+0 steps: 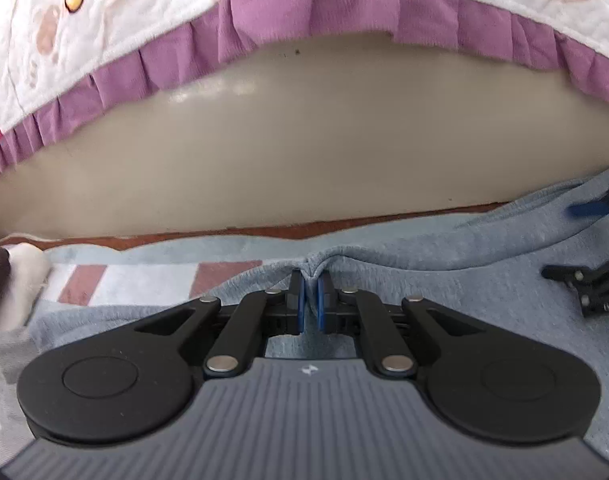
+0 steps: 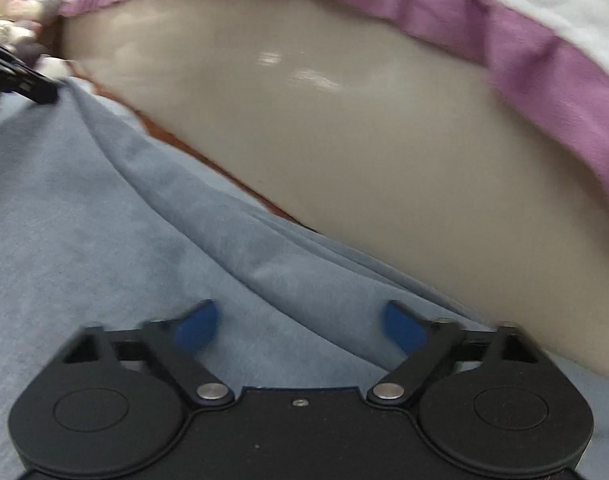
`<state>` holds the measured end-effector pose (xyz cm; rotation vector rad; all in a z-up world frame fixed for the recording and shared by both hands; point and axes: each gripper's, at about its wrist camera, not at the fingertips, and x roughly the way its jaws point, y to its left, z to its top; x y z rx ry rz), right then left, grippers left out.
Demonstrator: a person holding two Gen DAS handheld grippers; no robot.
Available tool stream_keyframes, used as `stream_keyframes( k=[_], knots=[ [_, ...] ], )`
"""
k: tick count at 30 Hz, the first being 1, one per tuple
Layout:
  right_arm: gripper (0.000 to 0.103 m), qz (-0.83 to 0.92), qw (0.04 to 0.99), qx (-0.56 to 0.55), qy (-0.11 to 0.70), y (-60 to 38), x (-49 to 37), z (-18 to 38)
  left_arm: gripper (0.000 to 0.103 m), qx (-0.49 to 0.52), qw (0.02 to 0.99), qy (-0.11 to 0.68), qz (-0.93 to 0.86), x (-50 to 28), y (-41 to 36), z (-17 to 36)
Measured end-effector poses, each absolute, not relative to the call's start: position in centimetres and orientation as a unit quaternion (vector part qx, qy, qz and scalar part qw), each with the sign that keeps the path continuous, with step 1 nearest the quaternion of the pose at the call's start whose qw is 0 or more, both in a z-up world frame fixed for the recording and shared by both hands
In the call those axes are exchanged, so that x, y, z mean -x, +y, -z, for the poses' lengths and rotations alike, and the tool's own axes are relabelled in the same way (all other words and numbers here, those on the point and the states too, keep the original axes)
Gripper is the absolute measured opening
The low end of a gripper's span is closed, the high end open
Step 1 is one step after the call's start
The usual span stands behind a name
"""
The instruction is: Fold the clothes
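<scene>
Two tools: left tool (image 1: 310,280) pinches the far edge of the blue garment (image 1: 444,280); right tool (image 2: 300,320) gapes empty above it.
Garment: spread, rumpled, beside the floor (image 1: 304,140).
Progress: fold unfinished; stage unclear.

Soft matt blue-grey cloth garment (image 1: 444,292), glossy smooth beige floor (image 1: 304,140), quilted bedspread (image 1: 144,12) with a purple fabric frill.

You have a bench with a reddish-brown wooden edge (image 1: 264,234); directly on it lie a red-and-white checked cloth (image 1: 144,276), a soft grey-blue garment (image 2: 84,200) spread over that, and a cream fabric bundle (image 1: 26,258) at the left
</scene>
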<state>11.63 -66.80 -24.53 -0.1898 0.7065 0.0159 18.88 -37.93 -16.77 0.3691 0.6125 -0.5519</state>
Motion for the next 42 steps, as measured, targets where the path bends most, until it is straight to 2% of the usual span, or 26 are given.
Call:
stream_keyframes(
  k=[1,3,4,6,16,18,21,23,24,25,27,30,34,35,36,38,42],
  knots=[
    [0.051,-0.029,0.936,0.055,0.346,-67.6,-11.7,24.6,0.006,-0.180,0.899,0.297,0.267,-19.0,-38.1,17.0],
    [0.048,-0.042,0.942,0.010,0.333,-68.8,-11.0,25.1,0.006,-0.184,0.898,0.298,0.267,-19.2,-38.3,17.5],
    [0.037,-0.041,0.945,0.008,0.325,-68.8,-10.7,25.2,0.006,-0.185,0.897,0.298,0.267,-19.4,-38.4,17.8],
    [0.002,-0.028,0.949,0.001,0.315,-68.8,-10.4,24.8,0.006,-0.188,0.896,0.299,0.267,-19.6,-38.7,18.2],
    [0.002,0.001,0.978,-0.022,0.205,-68.8,-11.1,17.7,0.006,-0.112,0.915,0.286,0.262,-21.3,-37.2,14.9],
    [0.002,0.034,0.979,0.000,0.202,-68.3,-12.1,17.6,0.006,-0.121,0.914,0.294,0.253,-22.9,-38.4,15.7],
    [0.003,0.083,0.967,0.026,0.239,-67.3,-13.6,18.5,0.006,-0.196,0.904,0.308,0.223,-24.4,-41.5,18.9],
    [0.009,0.107,0.957,0.038,0.266,-66.7,-14.4,19.0,0.006,-0.245,0.894,0.317,0.202,-25.4,-43.5,21.1],
    [0.018,0.098,0.959,0.032,0.264,-67.0,-14.0,18.3,0.006,-0.267,0.888,0.321,0.192,-25.9,-44.5,22.1],
    [0.036,0.091,0.961,0.023,0.260,-67.4,-13.4,17.6,0.006,-0.258,0.890,0.328,0.186,-26.1,-44.5,22.3],
    [0.053,0.085,0.966,-0.019,0.242,-69.5,-11.5,15.7,0.007,-0.263,0.888,0.332,0.179,-26.3,-44.8,22.7],
    [0.053,0.099,0.963,-0.067,0.243,-73.4,-8.4,14.2,0.007,-0.300,0.880,0.324,0.176,-26.0,-45.4,23.0],
    [0.053,0.172,0.950,-0.055,0.256,-79.4,-3.5,15.6,0.011,-0.277,0.879,0.339,0.188,-25.4,-44.4,21.3],
    [0.053,0.187,0.943,-0.050,0.272,-81.4,-2.5,16.2,0.018,-0.257,0.881,0.345,0.197,-25.3,-43.7,20.6],
    [0.053,0.201,0.935,-0.050,0.286,-83.3,-1.5,16.8,0.036,-0.226,0.885,0.347,0.211,-25.1,-42.9,19.8],
    [0.053,0.212,0.926,-0.062,0.307,-86.5,0.1,17.9,0.063,-0.150,0.892,0.349,0.247,-24.2,-40.7,18.3],
    [0.053,0.229,0.910,-0.096,0.333,-90.7,1.9,19.8,0.065,-0.108,0.882,0.357,0.288,-22.1,-38.5,17.3]
  ],
)
